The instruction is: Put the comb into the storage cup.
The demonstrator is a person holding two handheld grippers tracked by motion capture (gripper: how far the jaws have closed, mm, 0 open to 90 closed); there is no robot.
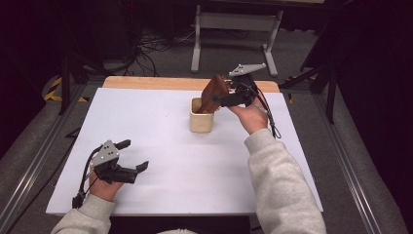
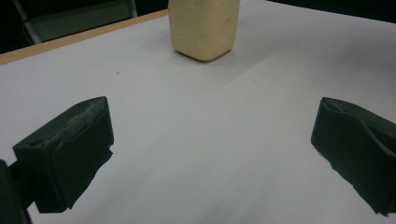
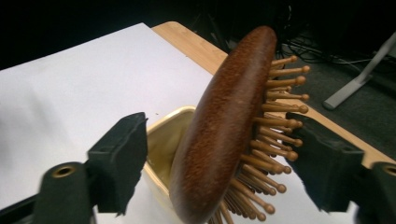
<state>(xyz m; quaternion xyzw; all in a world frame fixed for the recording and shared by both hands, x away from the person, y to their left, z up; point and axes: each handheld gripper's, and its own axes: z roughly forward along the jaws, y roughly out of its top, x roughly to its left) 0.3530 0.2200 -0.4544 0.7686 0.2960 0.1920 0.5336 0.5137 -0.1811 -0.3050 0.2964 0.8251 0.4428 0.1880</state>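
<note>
A dark wooden hairbrush (image 1: 214, 92) stands tilted in a cream square cup (image 1: 200, 122) at the back middle of the white board. My right gripper (image 1: 220, 95) reaches in from the right around the brush head. In the right gripper view the brush (image 3: 233, 93) sits between the jaws, its smooth back toward the left one with a clear gap and its bristles toward the right one; the gripper (image 3: 222, 126) is open. The cup rim (image 3: 163, 140) shows below. My left gripper (image 1: 136, 154) rests open at the front left, nothing between its jaws (image 2: 212, 109), the cup (image 2: 204, 28) far ahead.
The white board (image 1: 160, 146) lies on a wooden table whose edge (image 1: 146, 82) shows at the back. A grey metal stand (image 1: 234, 22) and cables are on the floor behind. Metal rails run along both sides.
</note>
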